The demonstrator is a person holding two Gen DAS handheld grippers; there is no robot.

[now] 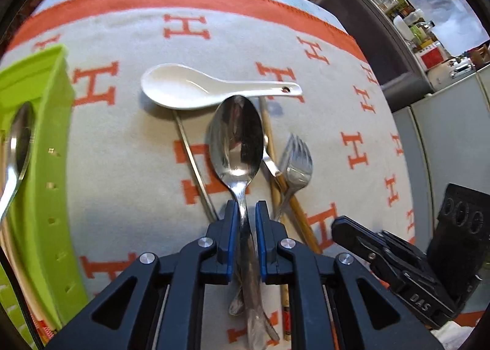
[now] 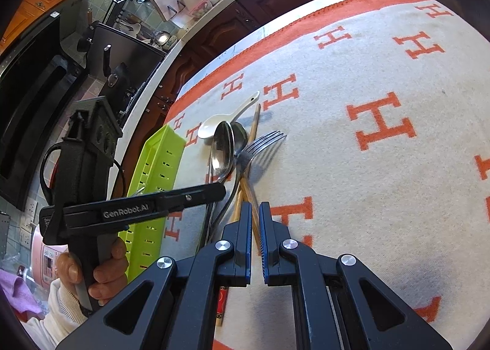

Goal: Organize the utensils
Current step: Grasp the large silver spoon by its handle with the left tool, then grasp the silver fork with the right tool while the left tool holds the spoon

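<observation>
My left gripper (image 1: 246, 212) is shut on the handle of a metal spoon (image 1: 237, 139), whose bowl points away above the H-patterned cloth. In the right wrist view this left gripper (image 2: 219, 190) reaches in from the left with the spoon (image 2: 223, 148) lifted over the pile. Below lie a white ceramic spoon (image 1: 183, 87), a fork (image 1: 297, 163), wooden chopsticks (image 1: 274, 163) and a second metal spoon (image 2: 242, 135). A green tray (image 1: 39, 151) at the left holds another spoon (image 1: 18, 142). My right gripper (image 2: 255, 215) hovers shut over the chopsticks (image 2: 245, 194) and holds nothing.
The cloth (image 2: 382, 181) stretches bare to the right of the pile. Beyond the table edge are dark wooden cabinets (image 2: 232, 28) and a kitchen counter with pots. A hand (image 2: 104, 273) holds the left gripper's handle beside the tray (image 2: 153, 181).
</observation>
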